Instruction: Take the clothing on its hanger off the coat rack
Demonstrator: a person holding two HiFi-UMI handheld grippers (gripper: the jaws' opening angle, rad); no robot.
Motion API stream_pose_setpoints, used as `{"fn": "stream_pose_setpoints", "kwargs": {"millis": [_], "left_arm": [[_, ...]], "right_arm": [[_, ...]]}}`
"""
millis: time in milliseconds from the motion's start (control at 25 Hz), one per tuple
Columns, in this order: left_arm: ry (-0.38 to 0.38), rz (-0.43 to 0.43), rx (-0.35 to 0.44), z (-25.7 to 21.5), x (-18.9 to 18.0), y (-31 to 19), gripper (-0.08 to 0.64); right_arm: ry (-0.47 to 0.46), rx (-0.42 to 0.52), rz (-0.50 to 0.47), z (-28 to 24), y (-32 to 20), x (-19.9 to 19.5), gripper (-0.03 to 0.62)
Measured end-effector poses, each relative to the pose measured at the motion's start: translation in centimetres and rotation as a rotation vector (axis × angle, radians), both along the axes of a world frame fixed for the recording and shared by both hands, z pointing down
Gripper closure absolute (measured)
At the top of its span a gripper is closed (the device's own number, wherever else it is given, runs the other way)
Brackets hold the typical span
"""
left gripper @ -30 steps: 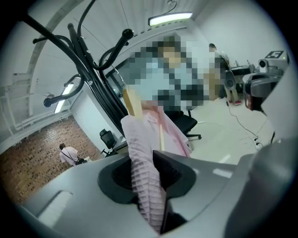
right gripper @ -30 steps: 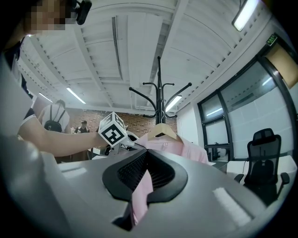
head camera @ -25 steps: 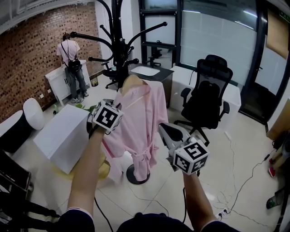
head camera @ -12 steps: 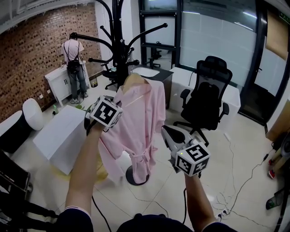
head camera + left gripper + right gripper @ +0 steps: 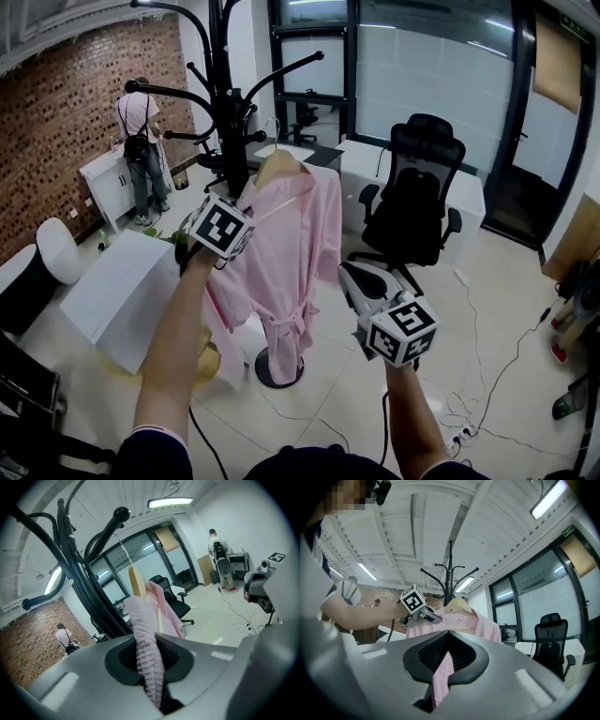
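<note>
Both my left tool [image 5: 149,641] and right tool [image 5: 446,637] pinch the robe [image 5: 281,253], whose hanger [image 5: 279,164] I have raised slightly from the coat rack [image 5: 225,103].

Pale tiled floor [image 5: 487,328] carries a round black coat rack base [image 5: 265,372], a white box-shaped table [image 5: 122,295] left of it, a black office chair [image 5: 412,187] right, and thin cables [image 5: 469,412] near the right edge

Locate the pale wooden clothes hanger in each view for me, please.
Head view: pale wooden clothes hanger upper centre, in the pink robe's shoulders.
Left gripper view: centre, edge-on, above the robe.
Right gripper view: centre, small, topping the robe.
Shared landmark: black metal coat rack, close by the hanger in all three.
</note>
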State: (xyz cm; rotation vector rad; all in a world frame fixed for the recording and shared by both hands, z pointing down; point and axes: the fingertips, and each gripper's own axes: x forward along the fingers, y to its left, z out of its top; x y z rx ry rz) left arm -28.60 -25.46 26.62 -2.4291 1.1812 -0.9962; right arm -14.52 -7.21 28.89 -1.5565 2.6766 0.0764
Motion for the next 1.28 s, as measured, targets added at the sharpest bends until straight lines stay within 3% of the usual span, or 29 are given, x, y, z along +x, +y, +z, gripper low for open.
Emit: {"fn": "stream_pose_setpoints", "kwargs": {"millis": [320, 720, 1280], "left_arm": [[0.009, 0.094, -0.023, 1.9, 5.9, 1.5, 0.523], [0.017, 0.195, -0.023, 3.5, 14.8, 3.1, 0.525], [0.036, 0.243, -0.042, 4.1, 25.4, 4.9, 0.525]], "right_arm": [[0.001, -0.01, 0.065, 0.3, 1.2, 3.5, 0.592], [-0.006, -0.017, 0.156, 1.3, 3.7, 10.9, 0.592], [-0.007, -0.017, 0.212, 1.3, 6.0, 20.6, 0.592]]}}
